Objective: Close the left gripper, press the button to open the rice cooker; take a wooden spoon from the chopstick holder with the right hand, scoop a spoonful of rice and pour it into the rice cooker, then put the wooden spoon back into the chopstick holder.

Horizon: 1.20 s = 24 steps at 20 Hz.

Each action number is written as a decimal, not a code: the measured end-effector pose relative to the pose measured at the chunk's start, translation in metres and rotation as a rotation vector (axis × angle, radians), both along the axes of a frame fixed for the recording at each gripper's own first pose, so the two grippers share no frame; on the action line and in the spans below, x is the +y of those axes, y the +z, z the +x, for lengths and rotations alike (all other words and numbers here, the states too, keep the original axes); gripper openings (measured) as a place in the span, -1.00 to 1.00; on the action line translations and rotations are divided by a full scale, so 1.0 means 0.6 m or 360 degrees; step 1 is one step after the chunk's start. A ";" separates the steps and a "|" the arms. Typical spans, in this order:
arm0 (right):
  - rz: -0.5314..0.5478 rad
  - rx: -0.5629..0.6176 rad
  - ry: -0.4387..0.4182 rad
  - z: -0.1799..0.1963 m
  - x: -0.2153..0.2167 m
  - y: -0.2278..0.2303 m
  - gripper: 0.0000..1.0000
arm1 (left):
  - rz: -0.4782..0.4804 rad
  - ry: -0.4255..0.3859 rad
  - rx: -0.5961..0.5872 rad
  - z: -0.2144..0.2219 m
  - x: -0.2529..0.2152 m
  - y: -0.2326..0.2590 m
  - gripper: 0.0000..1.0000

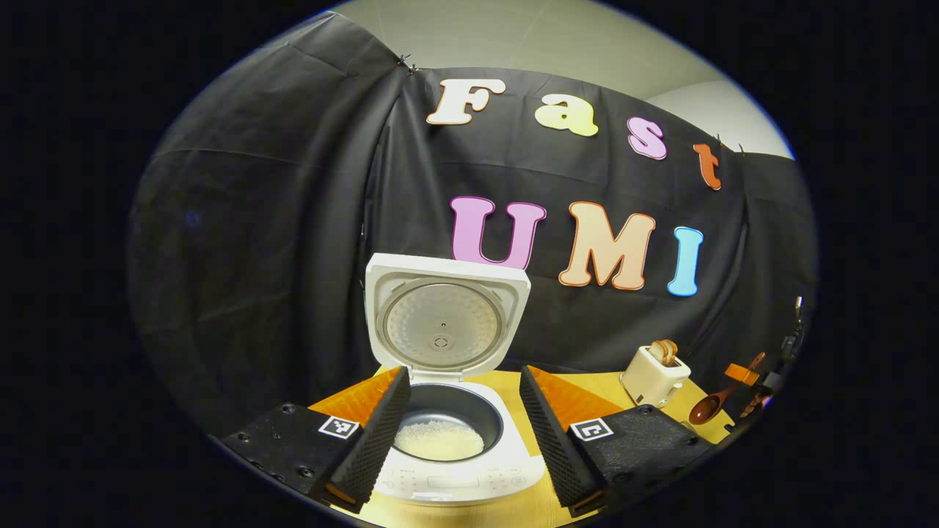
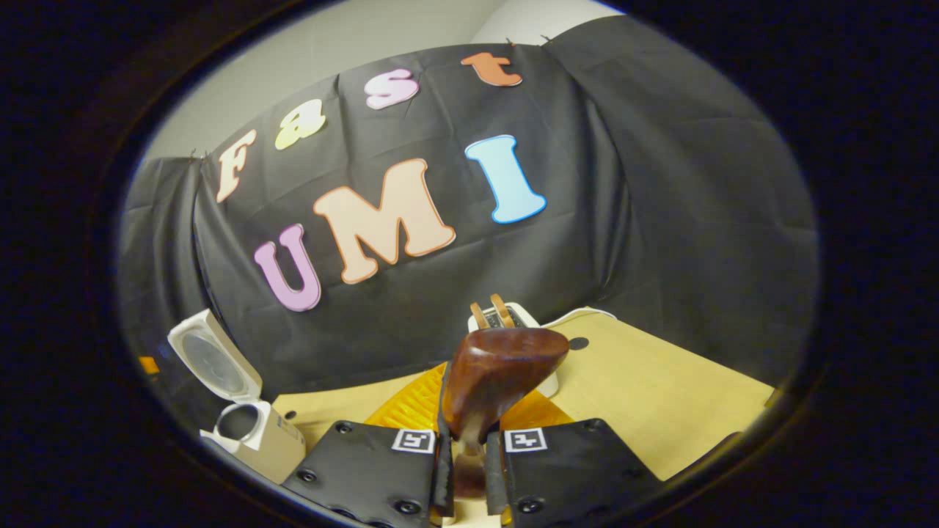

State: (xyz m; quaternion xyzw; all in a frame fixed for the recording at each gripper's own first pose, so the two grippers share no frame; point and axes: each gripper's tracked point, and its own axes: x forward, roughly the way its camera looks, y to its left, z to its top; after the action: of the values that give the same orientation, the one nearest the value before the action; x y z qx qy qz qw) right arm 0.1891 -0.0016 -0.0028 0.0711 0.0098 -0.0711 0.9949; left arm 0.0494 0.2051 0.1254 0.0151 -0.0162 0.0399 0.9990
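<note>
my left hand-held gripper (image 1: 462,433) sits low in the left gripper view, fingers wide apart, framing the white rice cooker (image 1: 455,440) at bottom centre. its round lid (image 1: 444,323) stands upright and white rice (image 1: 439,441) lies in the dark inner pot. it rests on a pale wooden counter (image 1: 587,385) before the black cloth wall, pale ceiling above. at lower right stands a cream toaster (image 1: 654,375).

my right hand-held gripper (image 2: 469,458) is clamped on the dark brown wooden spoon (image 2: 499,378), bowl raised at centre of the right gripper view.
</note>
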 end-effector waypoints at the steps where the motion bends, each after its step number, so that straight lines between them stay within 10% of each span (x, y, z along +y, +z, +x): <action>1: -0.0027 0.0023 0.0005 0.006 -0.002 -0.014 -0.60 | 0.0008 0.0010 0.0008 -0.005 -0.002 -0.006 0.77; 19: -0.0288 0.0280 0.0140 0.015 0.007 -0.180 -0.53 | 0.0040 0.0153 0.0112 -0.041 0.000 -0.072 0.77; 24: -0.0168 0.0249 0.0110 -0.003 -0.008 -0.167 -0.13 | 0.0064 0.0114 0.0132 -0.038 -0.013 -0.079 0.77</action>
State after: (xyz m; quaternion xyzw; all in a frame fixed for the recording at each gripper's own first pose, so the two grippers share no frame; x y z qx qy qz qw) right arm 0.1873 -0.0062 -0.1031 0.0124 0.0861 -0.0425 0.9953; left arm 0.0264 0.1976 0.0781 0.0374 0.0248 0.0748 0.9962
